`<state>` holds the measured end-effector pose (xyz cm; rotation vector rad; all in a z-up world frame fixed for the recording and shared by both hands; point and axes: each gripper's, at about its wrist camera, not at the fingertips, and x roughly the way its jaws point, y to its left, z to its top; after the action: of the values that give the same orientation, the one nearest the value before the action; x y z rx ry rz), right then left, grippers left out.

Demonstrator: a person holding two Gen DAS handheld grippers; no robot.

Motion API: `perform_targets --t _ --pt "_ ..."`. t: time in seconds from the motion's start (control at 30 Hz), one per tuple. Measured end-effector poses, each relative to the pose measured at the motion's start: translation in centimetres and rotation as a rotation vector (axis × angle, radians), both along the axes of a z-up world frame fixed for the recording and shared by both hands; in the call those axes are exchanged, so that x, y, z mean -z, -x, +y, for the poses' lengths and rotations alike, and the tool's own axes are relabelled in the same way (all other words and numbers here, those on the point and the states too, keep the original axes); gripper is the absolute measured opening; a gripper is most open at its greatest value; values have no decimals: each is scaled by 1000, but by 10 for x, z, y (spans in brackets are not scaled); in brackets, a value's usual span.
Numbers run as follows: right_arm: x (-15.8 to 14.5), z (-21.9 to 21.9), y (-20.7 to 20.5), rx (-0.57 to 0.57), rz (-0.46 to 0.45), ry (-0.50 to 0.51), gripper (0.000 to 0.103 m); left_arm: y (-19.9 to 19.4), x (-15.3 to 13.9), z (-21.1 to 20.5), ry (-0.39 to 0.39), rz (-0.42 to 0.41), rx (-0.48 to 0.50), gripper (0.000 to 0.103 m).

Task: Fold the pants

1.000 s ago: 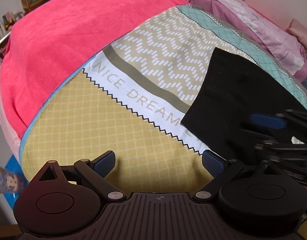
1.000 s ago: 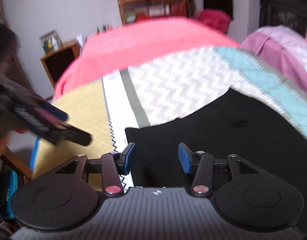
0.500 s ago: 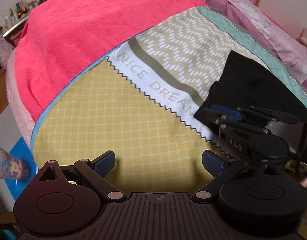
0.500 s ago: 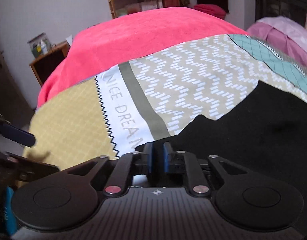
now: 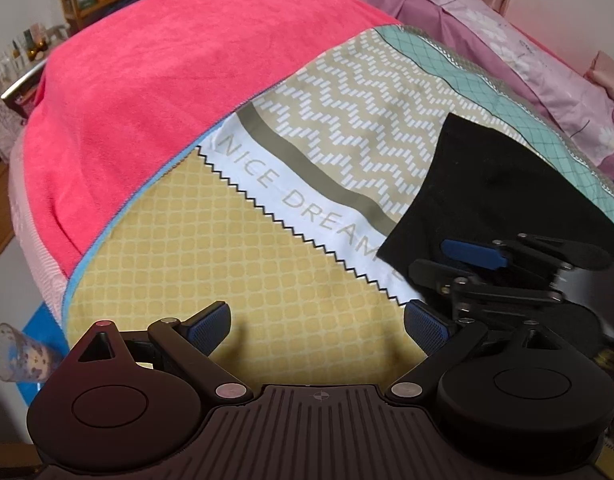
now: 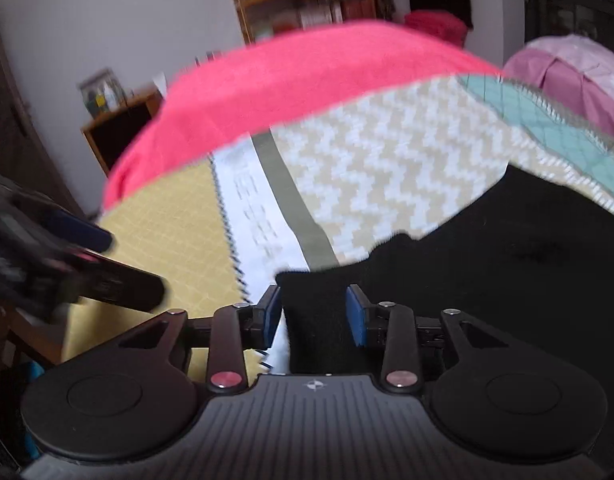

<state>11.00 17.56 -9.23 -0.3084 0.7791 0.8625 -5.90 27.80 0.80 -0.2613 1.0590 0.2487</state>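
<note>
The black pants lie as a compact folded slab near the bed's right edge, so little seems left; the right gripper straddles their corner unclamped, the left gripper gapes empty.

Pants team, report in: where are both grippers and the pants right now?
Left gripper open over bedspread, holding nothing. Right gripper open, pants corner between fingers. Nothing in the way.

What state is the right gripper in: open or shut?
Open. The right gripper has its blue pads apart, with a corner of the black pants between them, not clamped.
</note>
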Motion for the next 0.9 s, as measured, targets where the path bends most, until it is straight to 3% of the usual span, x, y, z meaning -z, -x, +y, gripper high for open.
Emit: perform_targets --t 0.07,0.13,0.17,0.2,0.23,0.33,0.4,0.5,0.57,0.63,0.67,0.7,0.73,0.8,0.83,0.9 --pt "5 1 -1 19 2 -23 46 4 2 5 1 5 -17 103" --pt "6 9 2 40 -14 -27 36 9 4 11 18 6 -44 103" --pt "3 13 4 26 -18 -37 16 10 6 13 26 10 -55 103" --pt "-1 16 7 -6 3 -58 6 10 7 15 33 13 -65 103" --pt "-4 20 13 -70 53 -80 6 10 8 15 37 15 -73 103" --pt "-4 24 29 -100 -21 -35 7 4 7 14 38 17 -73 103" --pt "-16 -2 20 -40 58 -130 9 -2 2 10 38 5 -50 103" --pt "-35 -59 9 123 30 -203 26 -16 -5 -1 20 -29 5 103" --pt "-33 -90 1 253 34 -176 29 -28 -5 -10 29 -41 46 103" --pt "-14 -107 -2 305 105 -88 29 -44 -1 -23 51 -48 80 103" --pt "-1 -110 1 271 151 -36 29 -52 2 -31 65 -52 99 103" --pt "-5 -113 13 222 83 -40 29 -63 7 -40 78 -56 121 103" --pt "-9 -113 18 144 90 -10 29 -74 14 -50 83 -55 144 103" --pt "-23 -127 18 71 139 -65 31 -94 30 -68 76 -46 190 103" --pt "-30 -136 14 76 153 -92 33 -103 40 -75 56 -34 215 103" --pt "-45 -153 -4 157 95 -95 35 -114 63 -85 -32 35 237 103"
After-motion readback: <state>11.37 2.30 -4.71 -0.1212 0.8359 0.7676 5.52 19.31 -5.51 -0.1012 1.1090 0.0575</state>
